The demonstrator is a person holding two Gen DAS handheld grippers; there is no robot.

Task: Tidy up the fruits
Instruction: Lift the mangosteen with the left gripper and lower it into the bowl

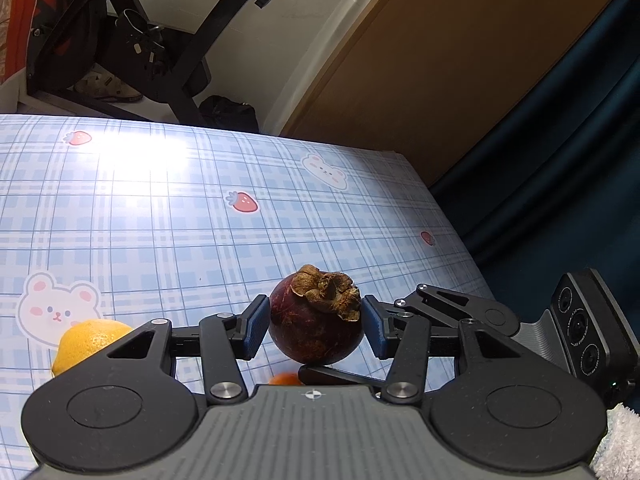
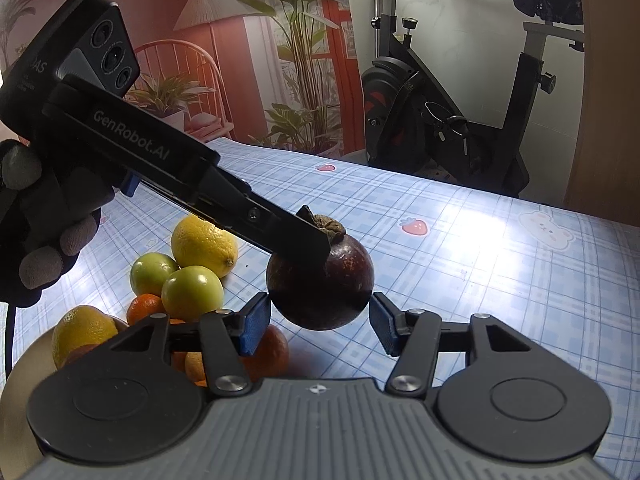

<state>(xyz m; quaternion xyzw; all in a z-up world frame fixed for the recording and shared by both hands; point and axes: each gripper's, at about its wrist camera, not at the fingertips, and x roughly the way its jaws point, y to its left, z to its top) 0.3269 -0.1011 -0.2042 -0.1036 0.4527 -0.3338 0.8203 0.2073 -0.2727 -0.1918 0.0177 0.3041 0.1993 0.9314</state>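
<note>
Your left gripper (image 1: 316, 326) reaches in from 10 o'clock in the right wrist view, tilted down toward the table (image 2: 500, 280), with your gloved left hand (image 2: 44, 216) wrapped around its handle at the 9 o'clock edge. Its jaws are closed partway onto the mangosteen (image 1: 314, 330), both blue pads (image 1: 256, 326) pressed against the fruit's sides, and the fruit hangs above the checked tablecloth with its shadow below it. The mangosteen is nearly round, so it has no clear long axis; its dried brown calyx (image 1: 328, 290) points up and slightly toward 1 o'clock in the left wrist view. Your right gripper (image 2: 318, 326) sits level and low, fingers aimed toward 12 o'clock, with the jaws spread wide and holding nothing; the mangosteen (image 2: 320, 284) hangs just above the gap between its pads, and whether either pad touches it cannot be told. At 8 o'clock in the right wrist view lies the fruit pile: 1 lemon (image 2: 204, 246) with its nub pointing toward 4 o'clock, 2 green fruits (image 2: 192, 292) side by side in front of it, a small orange (image 2: 146, 308) beside them, and another lemon (image 2: 82, 334) resting on a pale plate (image 2: 24, 384). Behind the table at 1 o'clock stands an exercise bike (image 2: 460, 120).
</note>
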